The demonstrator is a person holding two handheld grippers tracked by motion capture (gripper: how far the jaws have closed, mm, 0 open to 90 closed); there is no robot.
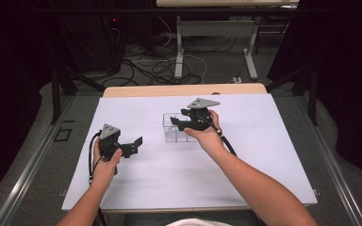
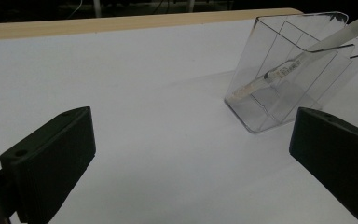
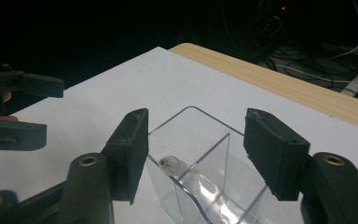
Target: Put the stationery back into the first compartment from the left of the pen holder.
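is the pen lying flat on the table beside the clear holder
No, the pen stands slanted inside the clear holder, its lower end down in a compartment and its top sticking out over the rim.

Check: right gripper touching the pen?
Apart. The right gripper view shows the right gripper open, its pads clear of the pen, which stands in the clear holder.

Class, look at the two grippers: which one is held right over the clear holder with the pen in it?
The right gripper. Its open jaws hang just above the clear holder with the pen; the left gripper is off to the side over bare white table.
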